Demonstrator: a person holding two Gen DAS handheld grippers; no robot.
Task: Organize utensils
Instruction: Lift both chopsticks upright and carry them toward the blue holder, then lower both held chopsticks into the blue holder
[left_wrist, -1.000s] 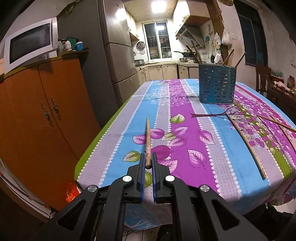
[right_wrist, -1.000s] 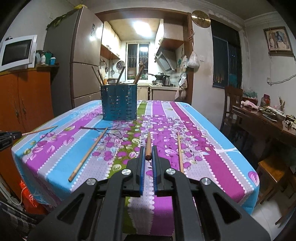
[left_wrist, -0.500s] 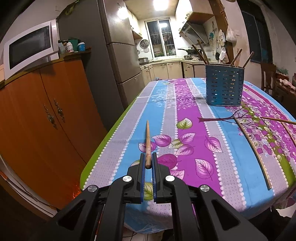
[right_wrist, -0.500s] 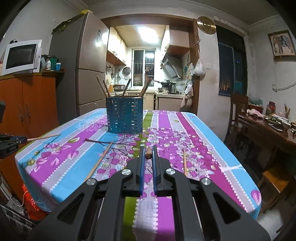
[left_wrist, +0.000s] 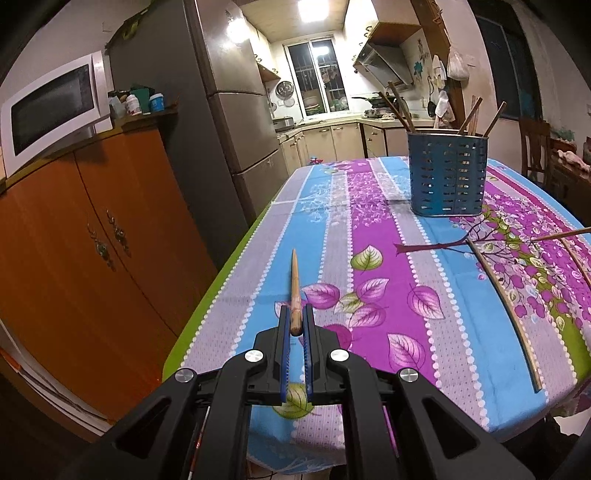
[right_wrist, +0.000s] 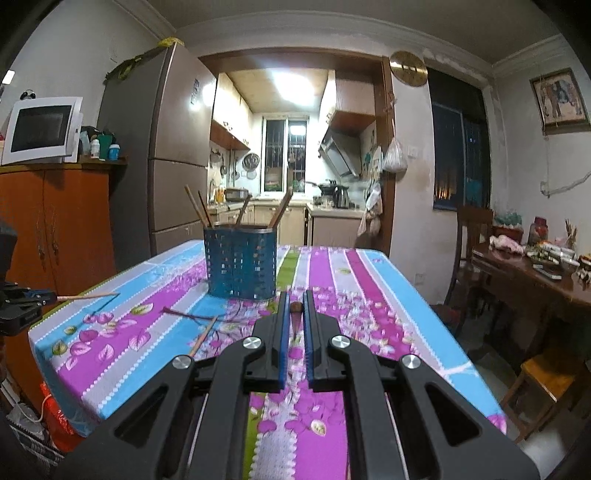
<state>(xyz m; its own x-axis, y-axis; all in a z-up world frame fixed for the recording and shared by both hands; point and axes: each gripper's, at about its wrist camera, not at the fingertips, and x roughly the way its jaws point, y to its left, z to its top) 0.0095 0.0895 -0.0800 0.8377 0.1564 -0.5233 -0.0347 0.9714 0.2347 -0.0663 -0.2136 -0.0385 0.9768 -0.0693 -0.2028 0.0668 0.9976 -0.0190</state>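
My left gripper (left_wrist: 294, 314) is shut on the thick end of a wooden chopstick (left_wrist: 294, 280) that points forward above the near left part of the flowered tablecloth (left_wrist: 369, 236). My right gripper (right_wrist: 295, 300) is shut on another chopstick (right_wrist: 296, 309), seen almost end-on and raised over the cloth. A blue perforated utensil holder (left_wrist: 447, 173) (right_wrist: 240, 266) stands upright mid-table with several chopsticks in it, ahead of both grippers. In the right wrist view the left gripper (right_wrist: 26, 301) shows at the left edge with its chopstick (right_wrist: 88, 295). A loose chopstick (left_wrist: 506, 317) (right_wrist: 203, 336) lies on the cloth.
An orange cabinet (left_wrist: 85, 236) with a microwave (left_wrist: 51, 110) and a tall fridge (left_wrist: 229, 122) stand close along the table's left side. A dark wooden side table (right_wrist: 535, 280) with clutter and chairs (right_wrist: 546, 376) sit to the right. The kitchen lies beyond the table's far end.
The right gripper has risen with its chopstick, which now looks end-on, and the holder appears closer. The left gripper has edged forward with its chopstick. Both grips are unchanged.
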